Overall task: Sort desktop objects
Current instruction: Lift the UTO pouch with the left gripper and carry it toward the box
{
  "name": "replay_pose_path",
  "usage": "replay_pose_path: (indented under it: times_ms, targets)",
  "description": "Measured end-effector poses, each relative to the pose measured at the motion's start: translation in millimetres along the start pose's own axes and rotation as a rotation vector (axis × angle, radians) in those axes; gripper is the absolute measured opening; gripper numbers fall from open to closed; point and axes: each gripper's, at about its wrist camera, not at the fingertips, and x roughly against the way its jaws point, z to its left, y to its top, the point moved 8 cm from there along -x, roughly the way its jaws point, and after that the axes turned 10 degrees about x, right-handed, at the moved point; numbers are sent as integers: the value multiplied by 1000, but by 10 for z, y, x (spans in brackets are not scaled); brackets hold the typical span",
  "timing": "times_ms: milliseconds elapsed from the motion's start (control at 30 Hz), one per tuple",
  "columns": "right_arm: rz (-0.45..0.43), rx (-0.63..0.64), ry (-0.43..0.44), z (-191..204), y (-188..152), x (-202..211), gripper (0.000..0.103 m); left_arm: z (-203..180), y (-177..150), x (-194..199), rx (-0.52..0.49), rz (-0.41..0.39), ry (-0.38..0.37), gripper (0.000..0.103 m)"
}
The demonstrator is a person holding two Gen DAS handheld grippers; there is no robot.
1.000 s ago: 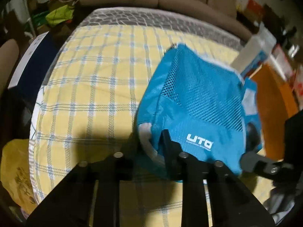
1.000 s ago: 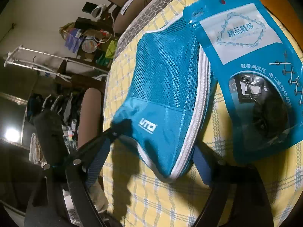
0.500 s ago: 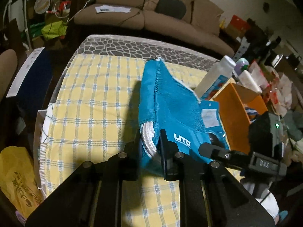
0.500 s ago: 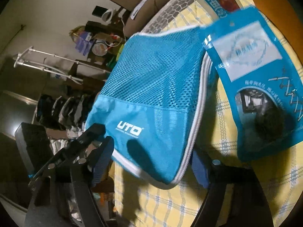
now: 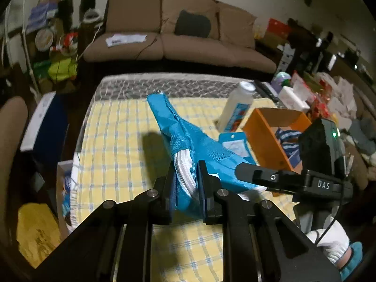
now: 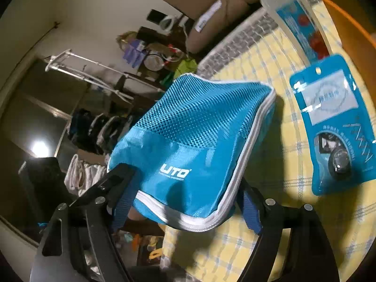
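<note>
A blue mesh UTO pouch (image 5: 185, 138) with white zipper trim is lifted off the yellow checked tablecloth (image 5: 117, 145). My left gripper (image 5: 185, 176) is shut on the pouch's near edge. My right gripper (image 6: 185, 188) has its jaws wide around the pouch's (image 6: 199, 136) logo end, and it shows in the left wrist view (image 5: 244, 171) reaching under the pouch. A blue shoelace packet (image 6: 333, 127) lies flat on the cloth to the right, also seen in the left wrist view (image 5: 235, 143).
An orange box (image 5: 265, 134) holding striped fabric stands at the table's right. A white bottle (image 5: 237, 105) with a blue and red label lies beside it, also in the right wrist view (image 6: 291, 16). A brown sofa (image 5: 178, 37) is beyond the table.
Both grippers have raised the pouch higher off the cloth and tilted it. The shoelace packet, earlier overlapping the pouch, now lies apart on the table.
</note>
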Motion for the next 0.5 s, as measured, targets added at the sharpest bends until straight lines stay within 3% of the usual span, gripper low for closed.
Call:
replay_pose_path:
  times_ms: [267, 500]
  targets:
    - [-97, 58, 11, 332, 285, 646, 84, -780, 235, 486, -94, -83, -48, 15]
    - [-178, 115, -83, 379, 518, 1526, 87, -1663, 230, 490, -157, -107, -126, 15]
